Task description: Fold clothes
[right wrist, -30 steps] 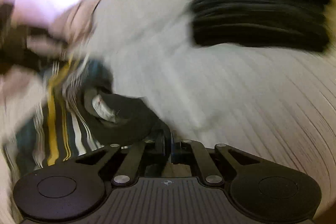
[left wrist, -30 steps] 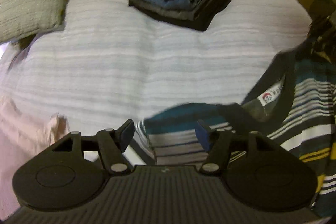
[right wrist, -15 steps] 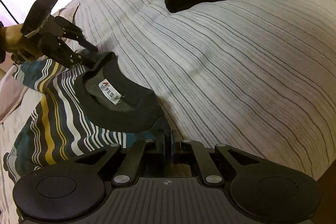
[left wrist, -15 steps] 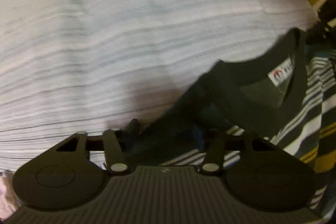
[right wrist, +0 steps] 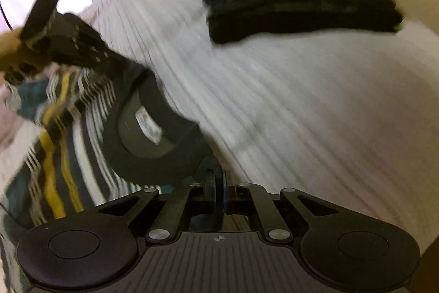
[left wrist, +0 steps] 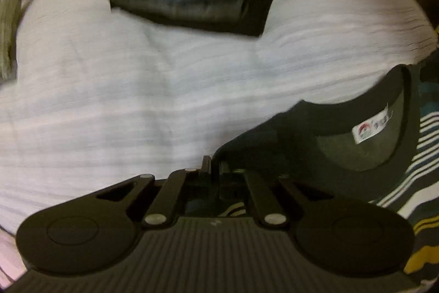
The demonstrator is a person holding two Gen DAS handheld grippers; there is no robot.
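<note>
both grippers pinched tight on the dark shoulders either side of the collar (left wrist: 343, 111), left gripper (left wrist: 212, 169) just closed, right gripper (right wrist: 219, 183) clamped, and that soft, light striped shirt (right wrist: 60, 144) should sag limp over the striped bed (left wrist: 137, 100).

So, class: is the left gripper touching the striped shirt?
Touching. In the left wrist view the left gripper is shut on the dark shoulder fabric of the striped shirt beside its collar, cloth pinched between the pads.

L gripper (left wrist: 212, 169) pinching striped shirt (left wrist: 356, 144), seemingly
</note>
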